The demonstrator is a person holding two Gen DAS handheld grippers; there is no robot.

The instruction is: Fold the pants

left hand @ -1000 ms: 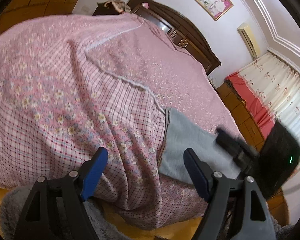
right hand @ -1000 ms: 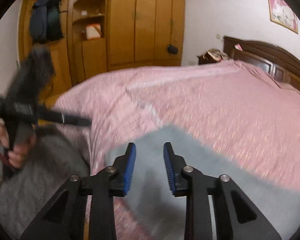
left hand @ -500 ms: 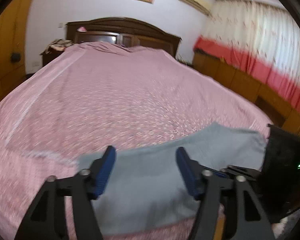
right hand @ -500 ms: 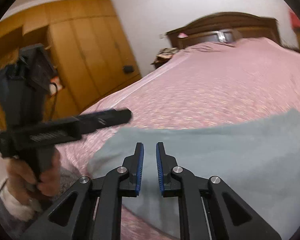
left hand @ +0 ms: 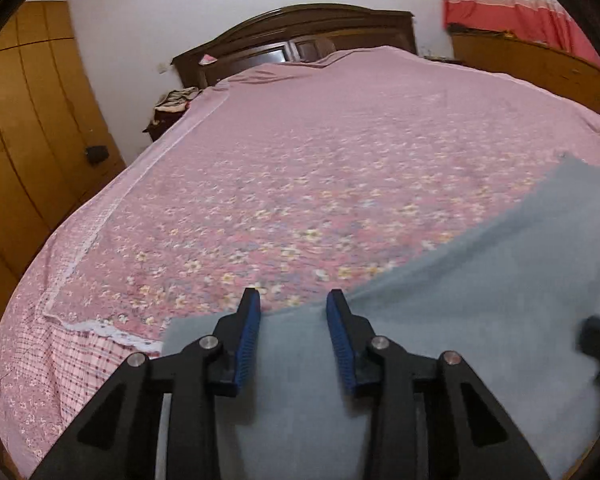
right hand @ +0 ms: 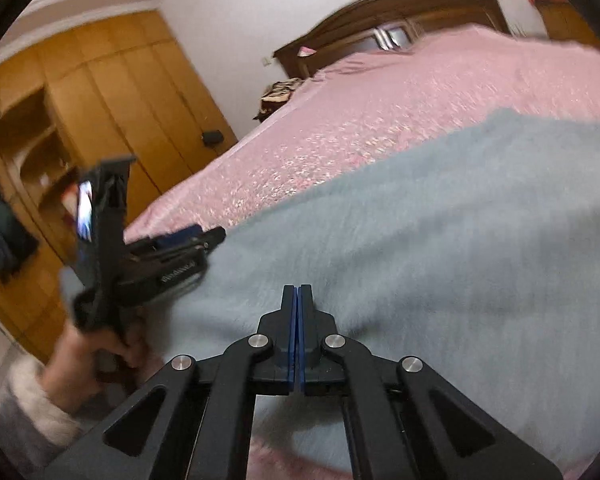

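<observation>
**A:** Nearest the foot of the bed (left hand: 308, 184), where do the pants (left hand: 480, 304) lie?

**B:** Flat on the pink bedspread along the foot edge, a grey-blue spread running from the bed's left corner off toward the right side. Start at that left corner: the left gripper (left hand: 293, 300) hangs over the cloth's far edge, jaws apart and closing, cloth beneath them but nothing pinched that I can see.

**A:** So what makes that grasp good?

**B:** I'd drop the tips onto the hem first, then finish closing, so one clean edge is caught and not the bedspread with it.

**A:** And further right along the foot?

**B:** The right gripper (right hand: 298, 294) is over the middle of the pants, jaws pressed together. Whether a fold of cloth sits between them I cannot tell; the picture is blurred. I'd check that before lifting, and raise both ends level.
</observation>
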